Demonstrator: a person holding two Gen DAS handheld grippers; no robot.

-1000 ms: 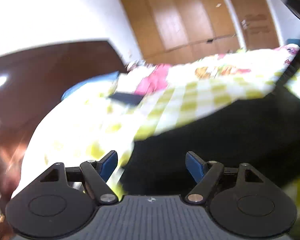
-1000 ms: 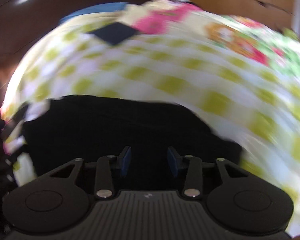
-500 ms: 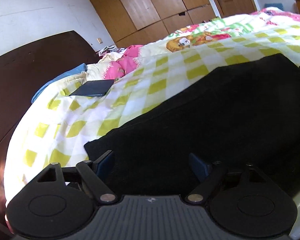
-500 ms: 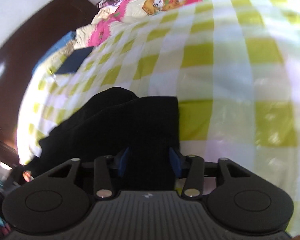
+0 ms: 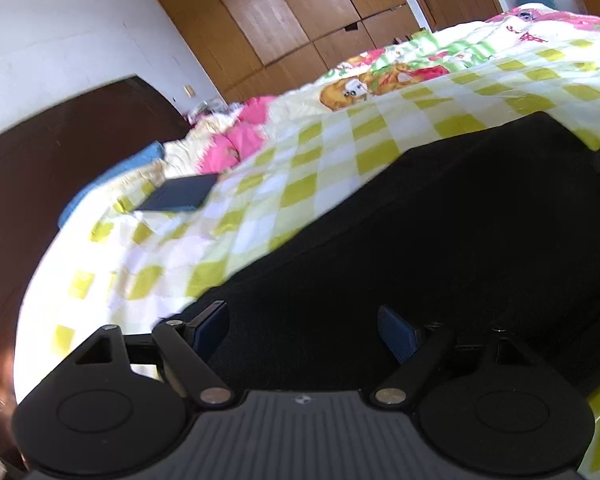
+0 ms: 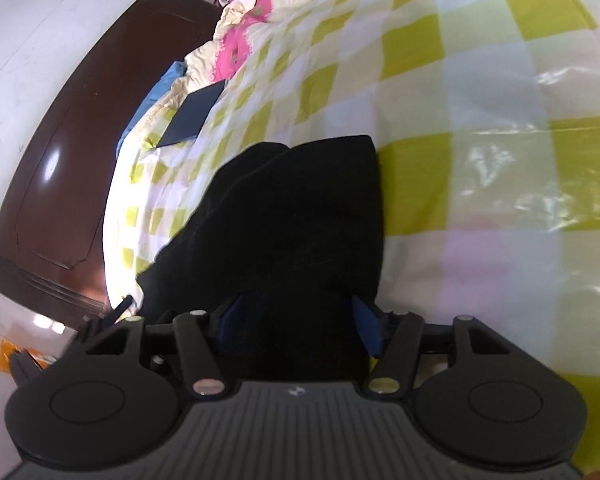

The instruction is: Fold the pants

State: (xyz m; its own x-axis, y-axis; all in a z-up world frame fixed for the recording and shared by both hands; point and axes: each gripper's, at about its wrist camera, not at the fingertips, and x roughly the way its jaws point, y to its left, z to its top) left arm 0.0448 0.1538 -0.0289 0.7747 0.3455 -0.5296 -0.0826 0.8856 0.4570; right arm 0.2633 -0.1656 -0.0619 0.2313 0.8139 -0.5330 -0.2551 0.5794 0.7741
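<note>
— Where do the black pants [image 5: 440,232] lie?

— Spread on the yellow-and-white checked bedspread [image 5: 308,168], a folded edge [image 6: 364,184] showing in the right wrist view.

— And the left gripper [image 5: 304,330]?

— Jaws wide apart, released, low over the dark cloth; its blue pads [image 5: 394,332] press on nothing.

— The right gripper [image 6: 296,322]?

— Jaws opening, the pants' cloth between them, the blue pads [image 6: 366,328] apart from it as far as the view shows.

— Anything else?

— A dark flat book [image 5: 178,198] near the pink pillows [image 5: 232,144], by the brown headboard [image 6: 80,140].

Home bedroom: bed [image 5: 340,152], wardrobe [image 5: 280,20]
</note>
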